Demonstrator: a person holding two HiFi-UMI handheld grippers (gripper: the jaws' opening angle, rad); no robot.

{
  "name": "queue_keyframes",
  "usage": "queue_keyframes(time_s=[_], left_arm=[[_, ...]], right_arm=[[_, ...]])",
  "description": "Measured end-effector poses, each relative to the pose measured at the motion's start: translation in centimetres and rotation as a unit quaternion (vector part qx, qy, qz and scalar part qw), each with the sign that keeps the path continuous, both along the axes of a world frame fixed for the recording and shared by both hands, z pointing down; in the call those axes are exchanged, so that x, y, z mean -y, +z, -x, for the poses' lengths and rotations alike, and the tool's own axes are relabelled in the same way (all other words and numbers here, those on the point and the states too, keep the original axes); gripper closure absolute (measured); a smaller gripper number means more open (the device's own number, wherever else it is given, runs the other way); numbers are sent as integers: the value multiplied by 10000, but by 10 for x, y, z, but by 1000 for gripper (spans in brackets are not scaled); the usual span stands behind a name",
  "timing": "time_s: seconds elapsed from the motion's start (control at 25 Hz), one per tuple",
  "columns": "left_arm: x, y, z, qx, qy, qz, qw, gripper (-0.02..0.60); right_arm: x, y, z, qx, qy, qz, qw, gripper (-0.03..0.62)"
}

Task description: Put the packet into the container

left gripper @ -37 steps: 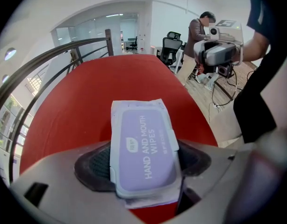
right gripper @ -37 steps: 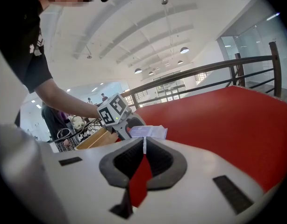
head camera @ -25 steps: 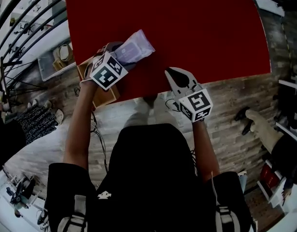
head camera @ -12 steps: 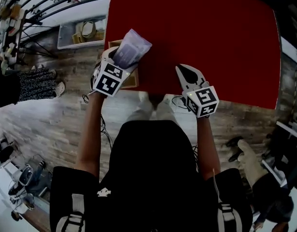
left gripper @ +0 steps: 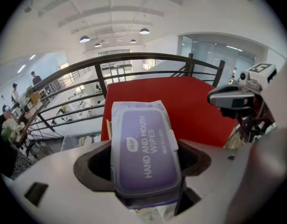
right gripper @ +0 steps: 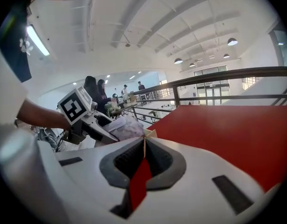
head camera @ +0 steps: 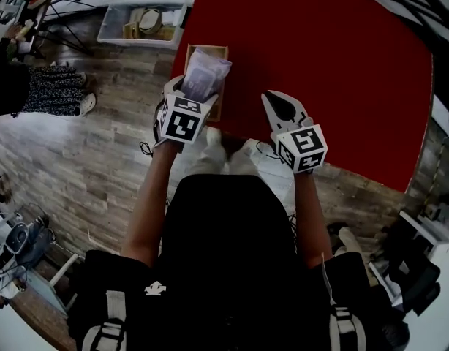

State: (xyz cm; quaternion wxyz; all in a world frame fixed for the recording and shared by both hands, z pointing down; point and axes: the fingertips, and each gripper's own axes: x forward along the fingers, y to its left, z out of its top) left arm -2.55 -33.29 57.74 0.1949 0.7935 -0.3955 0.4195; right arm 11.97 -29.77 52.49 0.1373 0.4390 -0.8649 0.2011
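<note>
Nearest the person, both forearms stretch forward to the table's edge. The right gripper [head camera: 272, 101] sits off to the side with its jaws together and nothing in them, probably parked there so it does not crowd the drop. The left gripper [head camera: 195, 95] clamps the packet [left gripper: 143, 148] by its lower end, jaws wide around it. Gripping it low leaves the free end to lead into the opening. The packet hangs over the container [head camera: 210, 47] at the table's corner, not yet let go. Whether it touches the bottom cannot be told. The left gripper tips steeply down at the container, while the right lies flatter. Beyond spreads the red table [head camera: 319, 57].
</note>
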Motion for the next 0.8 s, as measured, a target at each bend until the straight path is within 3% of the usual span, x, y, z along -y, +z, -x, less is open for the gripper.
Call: queue_keyframes(time_s=[0.36,0.6,0.8], left_arm=[[5,8,5,-187,-1145,377,9925,195],[11,20,6,104,-1417,347,9892,195],[11,38,13,216,-1554,547,9861,195]], right_arm=[[1,-4,22,-44,-318,17,9995,577],[0,6,20,-52,-360,127,9993,577],[-3,9,22,-28,-381,168,9991,577]])
